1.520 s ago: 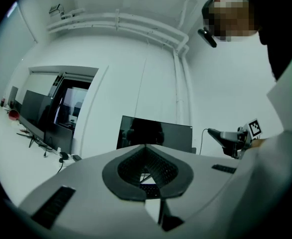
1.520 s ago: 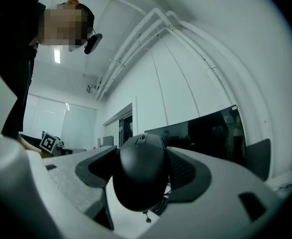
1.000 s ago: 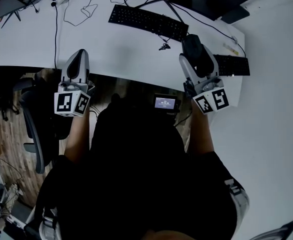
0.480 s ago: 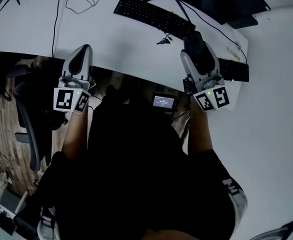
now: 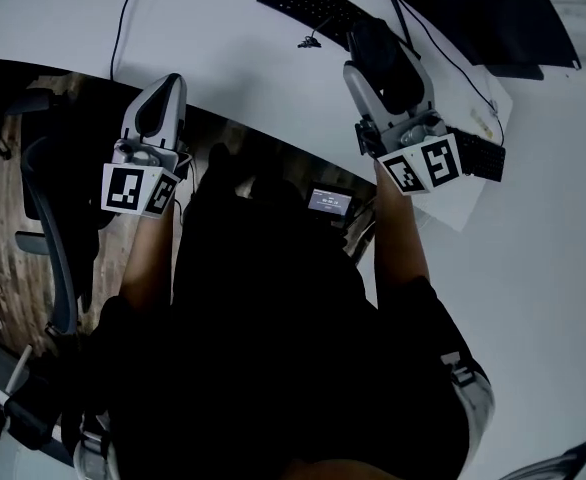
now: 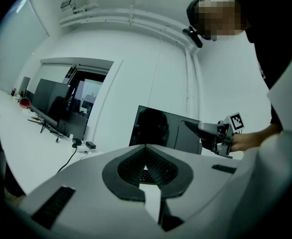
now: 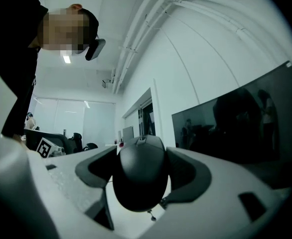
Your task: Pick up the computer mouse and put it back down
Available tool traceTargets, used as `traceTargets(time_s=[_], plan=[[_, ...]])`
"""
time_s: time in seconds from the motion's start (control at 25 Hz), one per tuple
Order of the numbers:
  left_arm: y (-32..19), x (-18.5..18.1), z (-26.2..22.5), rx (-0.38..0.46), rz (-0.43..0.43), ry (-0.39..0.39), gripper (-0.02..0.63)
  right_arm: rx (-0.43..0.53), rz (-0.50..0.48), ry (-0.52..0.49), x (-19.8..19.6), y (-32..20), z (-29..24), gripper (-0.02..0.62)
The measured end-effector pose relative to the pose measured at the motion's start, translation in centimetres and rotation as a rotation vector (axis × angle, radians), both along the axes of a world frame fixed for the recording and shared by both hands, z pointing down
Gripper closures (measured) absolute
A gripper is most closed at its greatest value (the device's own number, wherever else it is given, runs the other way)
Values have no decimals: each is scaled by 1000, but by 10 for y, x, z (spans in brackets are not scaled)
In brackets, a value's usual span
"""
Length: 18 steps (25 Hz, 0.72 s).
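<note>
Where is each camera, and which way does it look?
Head view: on the head, facing down at the white desk; shows left gripper, right gripper, arms.
Left gripper view: on that gripper, facing a monitor; shows the right hand.
Right gripper view: on that gripper, facing the gripped computer mouse; shows the torso.
Shared: head and right gripper views both show the mouse.

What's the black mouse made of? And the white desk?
The black rounded computer mouse looks like hard plastic with a matte finish: its shell is smooth and moulded, with only a soft sheen. The white desk looks like smooth laminate or painted board, flat and even, though what is underneath can't be told.
</note>
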State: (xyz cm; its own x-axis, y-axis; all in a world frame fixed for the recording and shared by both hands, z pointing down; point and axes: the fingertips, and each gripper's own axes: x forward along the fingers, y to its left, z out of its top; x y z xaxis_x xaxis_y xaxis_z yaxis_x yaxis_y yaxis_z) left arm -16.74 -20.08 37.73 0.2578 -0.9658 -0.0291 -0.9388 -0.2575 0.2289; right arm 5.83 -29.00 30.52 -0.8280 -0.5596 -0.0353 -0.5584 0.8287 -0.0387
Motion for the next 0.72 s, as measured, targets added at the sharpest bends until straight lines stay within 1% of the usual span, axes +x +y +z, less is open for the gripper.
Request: traceTargets(time_s=[0.24, 0.32, 0.4, 0.48, 0.56, 0.64, 0.72], plan=[[0, -14, 16, -24, -40, 15, 611, 52, -94, -52, -60, -37, -12, 287], [-2, -17, 18, -30, -43, 16, 611, 73, -114, -69, -74, -45, -19, 287], [-3, -17, 22, -38, -43, 17, 611, 62, -125, -62, -82, -49, -10, 287], [-6, -16, 28, -49, -40, 20, 611, 8, -119, -12, -82, -53, 27, 287], [-8, -13, 35, -65, -30, 26, 611, -89, -103, 58, -77, -56, 82, 287], [-11, -7, 44, -86, -13, 32, 611, -190, -81, 115, -65, -53, 135, 287], [-12, 1, 53, -110, 11, 35, 611, -263, -57, 177, -49, -47, 178, 287]])
